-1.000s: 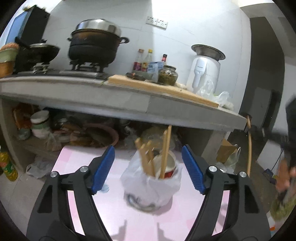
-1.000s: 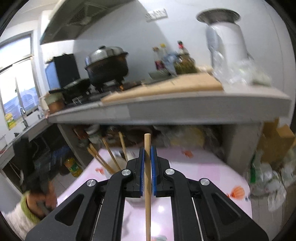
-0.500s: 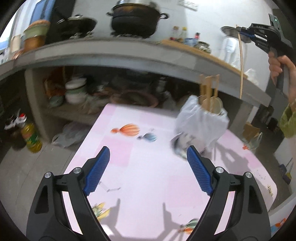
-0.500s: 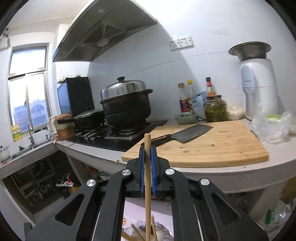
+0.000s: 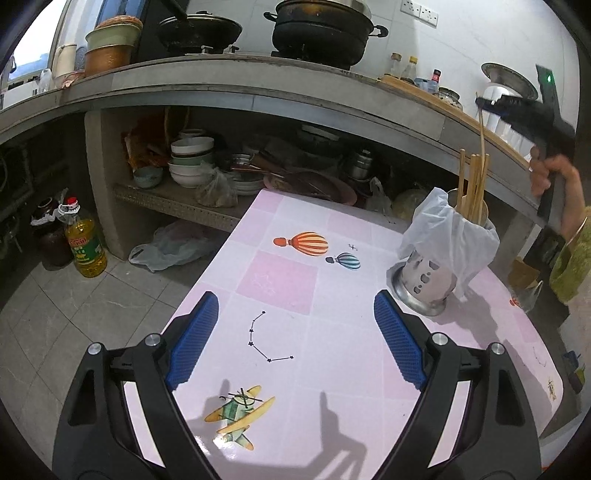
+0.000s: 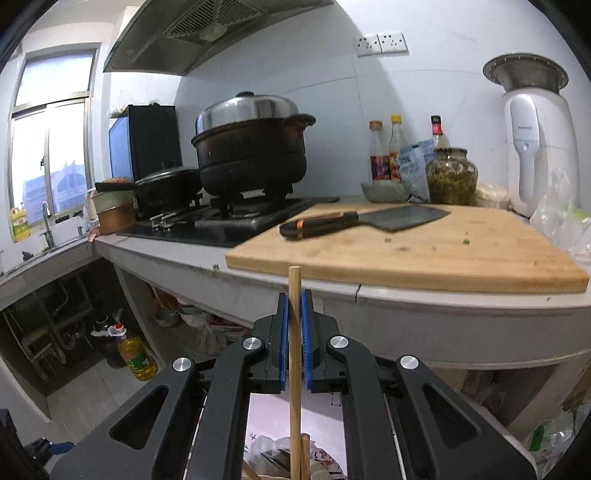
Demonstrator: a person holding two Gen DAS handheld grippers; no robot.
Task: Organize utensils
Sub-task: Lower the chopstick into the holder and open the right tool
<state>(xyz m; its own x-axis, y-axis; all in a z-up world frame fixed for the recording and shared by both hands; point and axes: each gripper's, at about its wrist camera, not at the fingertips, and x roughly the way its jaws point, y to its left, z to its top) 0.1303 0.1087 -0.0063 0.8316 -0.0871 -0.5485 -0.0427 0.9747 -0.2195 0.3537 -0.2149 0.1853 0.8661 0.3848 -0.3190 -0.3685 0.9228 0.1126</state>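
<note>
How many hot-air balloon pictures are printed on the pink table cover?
2: a large orange striped balloon near the table's far end, and a small blue striped balloon just beside it, toward the metal utensil holder. Others may be hidden.

A grey concrete counter runs along white tiled walls, with a grey range hood above a black gas hob. A barred window on the left lets in daylight over a steel tap. Under the counter an open shelf is crowded with crockery; the floor is pale grey tile. A small table with a pink patterned top stands in front
</note>
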